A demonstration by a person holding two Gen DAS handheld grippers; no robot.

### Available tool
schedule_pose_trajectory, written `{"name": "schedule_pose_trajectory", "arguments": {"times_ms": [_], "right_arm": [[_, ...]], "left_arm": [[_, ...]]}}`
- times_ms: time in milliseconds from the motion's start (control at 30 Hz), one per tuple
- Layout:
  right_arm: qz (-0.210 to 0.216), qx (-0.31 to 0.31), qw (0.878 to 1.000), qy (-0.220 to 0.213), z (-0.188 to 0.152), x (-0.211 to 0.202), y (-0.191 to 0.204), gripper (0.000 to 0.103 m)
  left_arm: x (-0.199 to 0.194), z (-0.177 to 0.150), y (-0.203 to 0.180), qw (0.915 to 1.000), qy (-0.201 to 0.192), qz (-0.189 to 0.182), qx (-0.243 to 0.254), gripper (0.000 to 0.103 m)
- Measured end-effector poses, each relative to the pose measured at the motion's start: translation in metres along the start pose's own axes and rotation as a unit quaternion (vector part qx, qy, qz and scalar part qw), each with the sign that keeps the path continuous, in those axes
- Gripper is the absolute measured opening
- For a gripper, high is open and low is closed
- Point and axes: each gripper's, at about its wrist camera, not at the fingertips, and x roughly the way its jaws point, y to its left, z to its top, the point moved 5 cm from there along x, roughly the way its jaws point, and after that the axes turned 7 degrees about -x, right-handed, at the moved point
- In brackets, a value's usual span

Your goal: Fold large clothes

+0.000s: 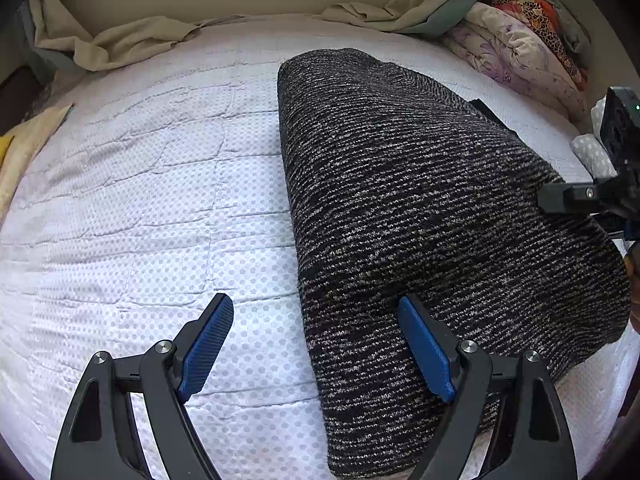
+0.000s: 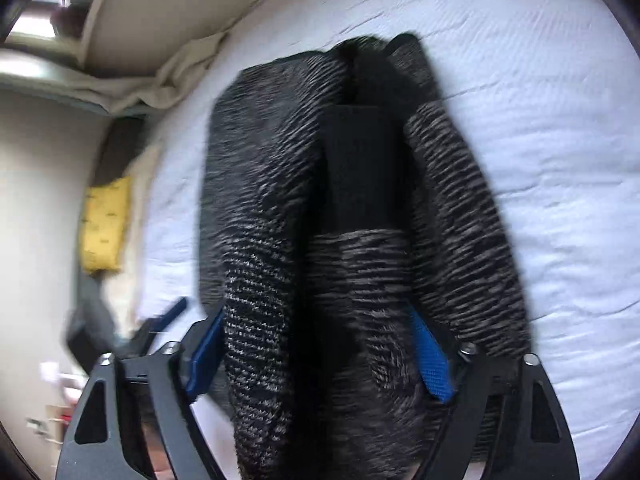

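A black-and-grey knit sweater [image 1: 420,208] lies folded into a long band on the white quilted bed [image 1: 140,200]. My left gripper [image 1: 316,336] is open and empty, hovering over the sweater's near left edge, with one finger over the bed and one over the knit. In the right wrist view the sweater [image 2: 360,280] is bunched in thick folds between the fingers of my right gripper [image 2: 316,352]. Its jaws stand wide apart with the fabric filling the gap, and this view is blurred. The right gripper's body also shows at the right edge of the left wrist view [image 1: 592,196].
Beige sheets [image 1: 132,40] are crumpled along the headboard. A pile of floral bedding [image 1: 528,48] sits at the far right corner. A yellow cloth [image 2: 106,228] lies at the bed's side.
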Motion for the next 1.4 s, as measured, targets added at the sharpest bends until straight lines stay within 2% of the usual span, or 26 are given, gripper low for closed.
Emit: {"name": "schedule_pose_trajectory", "arguments": {"times_ms": [233,300,367,433,500,533,567,667,833,933,1233,1333,1400], "right_arm": [[-0.031,-0.024,0.999,0.005,-0.004,0.000,0.004,0.087],[-0.006,-0.041,0.999,0.016,-0.008,0.003,0.011,0.087],[0.016,-0.033,0.999,0.032,-0.012,0.012,0.007,0.079],[0.027,-0.034,0.999,0.025,-0.013,0.023,0.008,0.076],[0.027,-0.048,0.998,0.014,-0.014,0.022,0.013,0.064],[0.019,-0.058,0.998,0.009,-0.014,0.021,0.017,0.051],[0.015,-0.071,0.997,0.004,-0.013,0.018,0.022,0.034],[0.006,-0.098,0.995,-0.013,-0.009,0.002,0.037,0.023],[-0.012,-0.116,0.992,-0.050,-0.004,-0.026,0.048,0.020],[-0.021,-0.108,0.992,-0.062,0.002,-0.037,0.043,0.019],[-0.056,-0.096,0.987,-0.112,0.013,-0.081,0.019,0.015],[-0.081,-0.090,0.987,-0.106,0.011,-0.076,0.006,0.015],[-0.103,-0.076,0.989,-0.079,0.005,-0.057,-0.014,0.015]], "left_arm": [[-0.001,0.000,0.004,1.0000,0.001,-0.003,-0.003,0.088],[0.000,0.000,0.004,1.0000,0.002,-0.004,-0.006,0.088],[0.001,0.000,0.003,1.0000,0.002,-0.004,-0.008,0.088],[0.000,-0.001,0.002,1.0000,-0.001,-0.002,-0.007,0.088],[-0.001,-0.002,0.000,1.0000,-0.003,0.002,-0.002,0.088],[-0.001,-0.001,-0.001,1.0000,-0.003,0.002,0.000,0.088],[-0.003,-0.001,-0.001,1.0000,-0.003,0.002,0.002,0.087],[-0.012,0.004,-0.001,0.9999,-0.008,0.003,0.009,0.087],[-0.033,0.011,0.012,0.9985,-0.047,0.028,-0.002,0.087],[-0.032,0.007,0.012,0.9992,-0.035,0.017,-0.004,0.087],[-0.048,0.003,-0.028,0.9964,-0.068,0.009,0.051,0.087],[-0.039,0.002,-0.031,0.9969,-0.061,0.001,0.051,0.088],[-0.036,0.001,-0.031,0.9973,-0.054,0.000,0.051,0.088]]}}
